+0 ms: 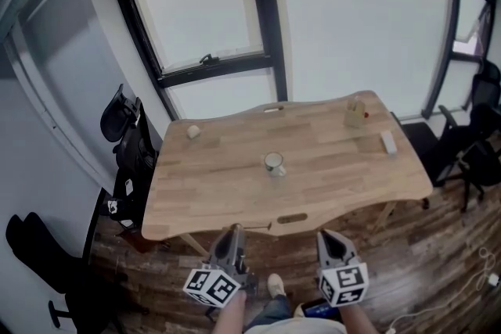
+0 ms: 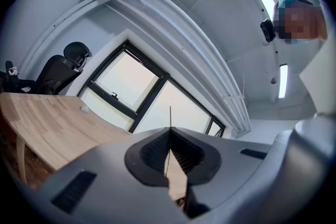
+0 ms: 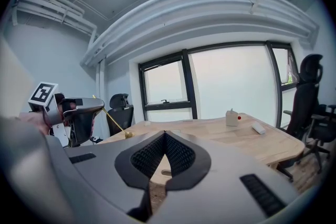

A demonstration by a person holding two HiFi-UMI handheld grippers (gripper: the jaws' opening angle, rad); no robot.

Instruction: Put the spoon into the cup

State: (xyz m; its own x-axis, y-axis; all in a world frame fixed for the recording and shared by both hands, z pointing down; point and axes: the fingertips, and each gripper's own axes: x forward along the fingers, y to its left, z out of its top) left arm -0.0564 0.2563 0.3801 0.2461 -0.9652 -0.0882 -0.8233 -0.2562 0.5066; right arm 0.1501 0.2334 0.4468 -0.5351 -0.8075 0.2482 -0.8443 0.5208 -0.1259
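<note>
A white cup (image 1: 274, 163) stands upright near the middle of the wooden table (image 1: 219, 184). My left gripper (image 1: 235, 235) hovers just off the table's near edge, shut on a thin gold spoon (image 1: 258, 228) that sticks out to the right. From the right gripper view the spoon (image 3: 113, 119) slants down from the left gripper (image 3: 97, 104), bowl end lowest. In the left gripper view the spoon (image 2: 169, 115) shows edge-on, rising from the closed jaws of the left gripper (image 2: 169, 131). My right gripper (image 1: 329, 238) (image 3: 165, 134) is shut with nothing in it, beside the left. Neither gripper view shows the cup.
On the table sit a small pale lump (image 1: 193, 131) at far left, a beige container with a red spot (image 1: 356, 113) and a white block (image 1: 388, 142) at far right. Black office chairs stand at left (image 1: 125, 121) and right (image 1: 477, 137). A slot (image 1: 291, 218) cuts the near edge.
</note>
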